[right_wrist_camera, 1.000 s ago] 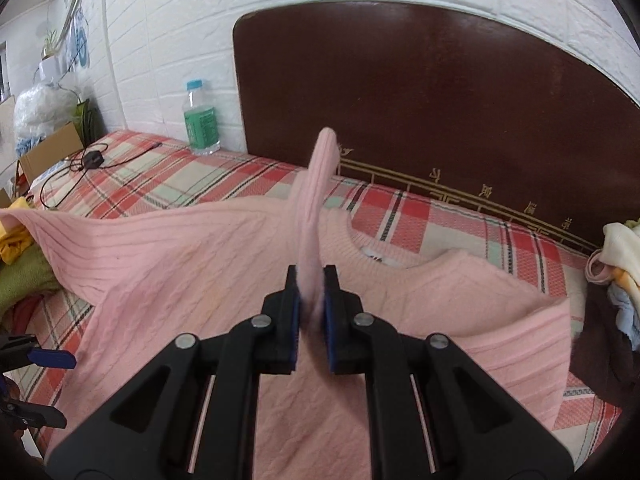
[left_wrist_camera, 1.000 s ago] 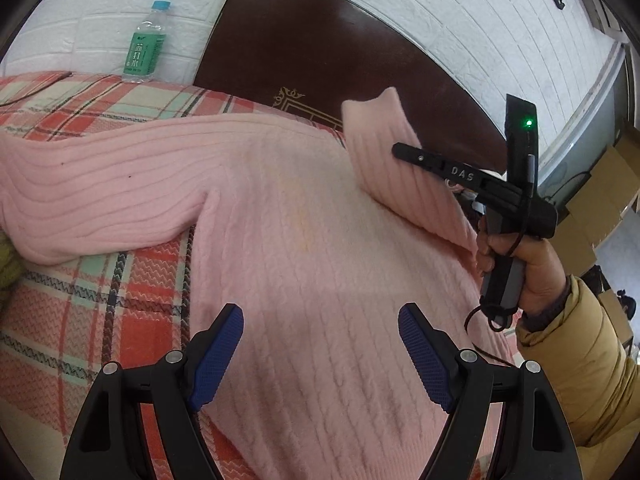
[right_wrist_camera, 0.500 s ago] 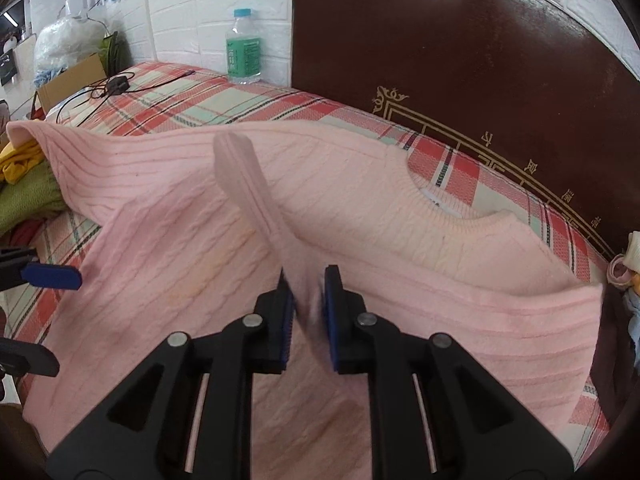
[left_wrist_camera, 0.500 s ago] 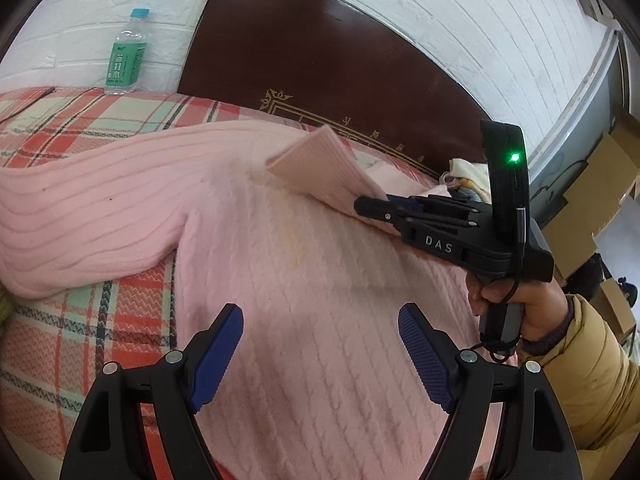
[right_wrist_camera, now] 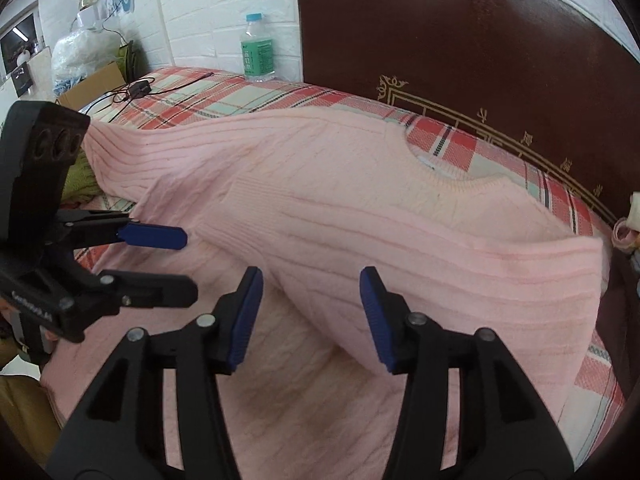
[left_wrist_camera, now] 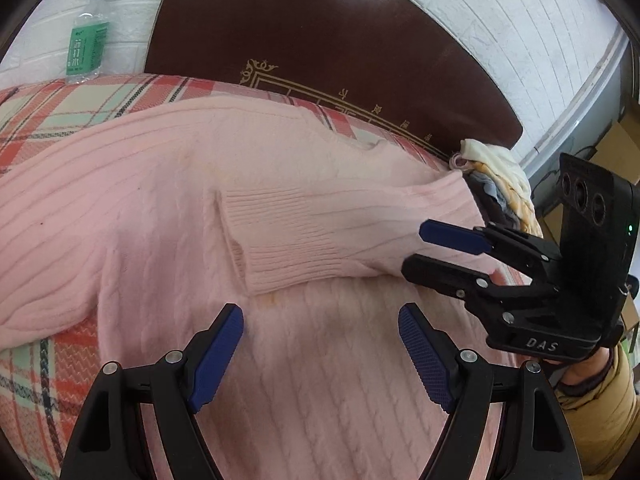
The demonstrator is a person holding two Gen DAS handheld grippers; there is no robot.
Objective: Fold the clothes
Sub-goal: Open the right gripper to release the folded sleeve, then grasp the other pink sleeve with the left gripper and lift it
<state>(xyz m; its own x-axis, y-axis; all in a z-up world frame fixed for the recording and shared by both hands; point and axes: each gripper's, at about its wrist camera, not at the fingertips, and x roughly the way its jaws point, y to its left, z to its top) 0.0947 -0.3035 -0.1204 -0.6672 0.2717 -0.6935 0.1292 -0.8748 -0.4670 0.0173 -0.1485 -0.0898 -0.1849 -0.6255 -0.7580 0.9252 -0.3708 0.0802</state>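
A pink cable-knit sweater [left_wrist_camera: 168, 208] lies spread on a plaid bed; it also shows in the right wrist view [right_wrist_camera: 320, 184]. Its right sleeve [left_wrist_camera: 320, 236] lies folded across the body, cuff toward the middle; the same sleeve shows in the right wrist view [right_wrist_camera: 400, 248]. The other sleeve [left_wrist_camera: 52, 240] stretches out to the left. My left gripper [left_wrist_camera: 320, 352] is open and empty over the sweater's lower body. My right gripper [right_wrist_camera: 312, 312] is open, its jaws either side of the folded sleeve; it also shows in the left wrist view [left_wrist_camera: 420, 252].
A dark wooden headboard [left_wrist_camera: 320, 40] and white brick wall stand behind the bed. A water bottle [left_wrist_camera: 86, 40] stands at the back left. A pile of clothes [left_wrist_camera: 496, 176] lies at the right, green and yellow clothes [right_wrist_camera: 80, 180] at the left. A cable [right_wrist_camera: 136, 92] lies on the plaid cover [right_wrist_camera: 224, 96].
The right gripper carried the sleeve down across the sweater's body, laid it flat and opened, letting it go. The left gripper stayed open over the lower body.
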